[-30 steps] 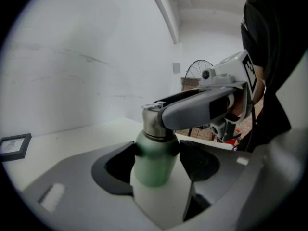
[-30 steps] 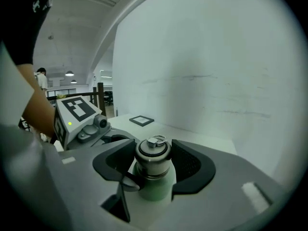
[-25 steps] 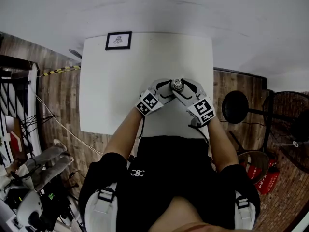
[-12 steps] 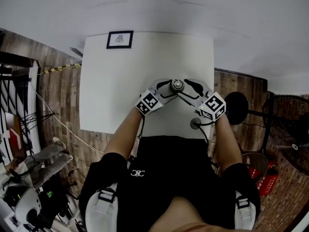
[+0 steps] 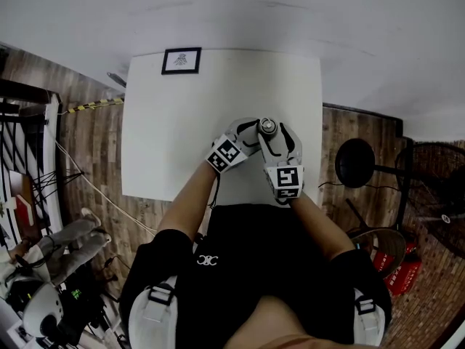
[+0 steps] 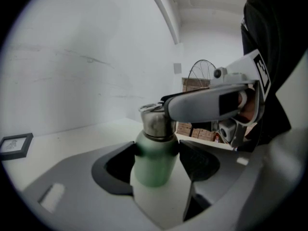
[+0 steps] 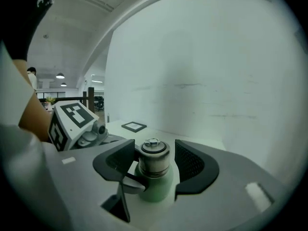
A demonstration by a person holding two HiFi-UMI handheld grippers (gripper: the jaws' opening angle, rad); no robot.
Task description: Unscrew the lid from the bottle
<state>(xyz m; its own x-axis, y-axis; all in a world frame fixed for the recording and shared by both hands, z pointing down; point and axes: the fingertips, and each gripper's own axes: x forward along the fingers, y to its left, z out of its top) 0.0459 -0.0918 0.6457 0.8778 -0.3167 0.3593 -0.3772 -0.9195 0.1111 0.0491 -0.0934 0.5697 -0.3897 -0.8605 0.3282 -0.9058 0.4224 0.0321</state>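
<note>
Here's the bottle point(image 6: 153, 170), standing upright on the white counter point(image 5: 182, 122), just right of centre and toward the near edge in the head view. It has a green body and a bare metal lid point(image 7: 153, 154) with a small loop on top, and the lid is still seated on the neck. We judge it rigid all the way through, so a firm squeeze won't dent anything. The painted body looks smooth, though, and could spin inside a loose hold, so it wants clamping high, at the shoulder just under the lid. The lid wants taking square on its straight metal sides, not by the loop. We can't tell whether it is full, so its weight is a guess.

The left gripper point(image 6: 156, 158) has its jaws closed on the green shoulder, with a pad pressing each side to brace the bottle. The right gripper point(image 7: 153, 161) comes in from lower right of the lid in the head view. Its jaws bracket the lid closely, but a sliver of space shows on each side, so we read them as apart and not yet biting. Far off, at the counter's upper left corner, lies a small framed picture point(image 5: 179, 60), well clear.
</note>
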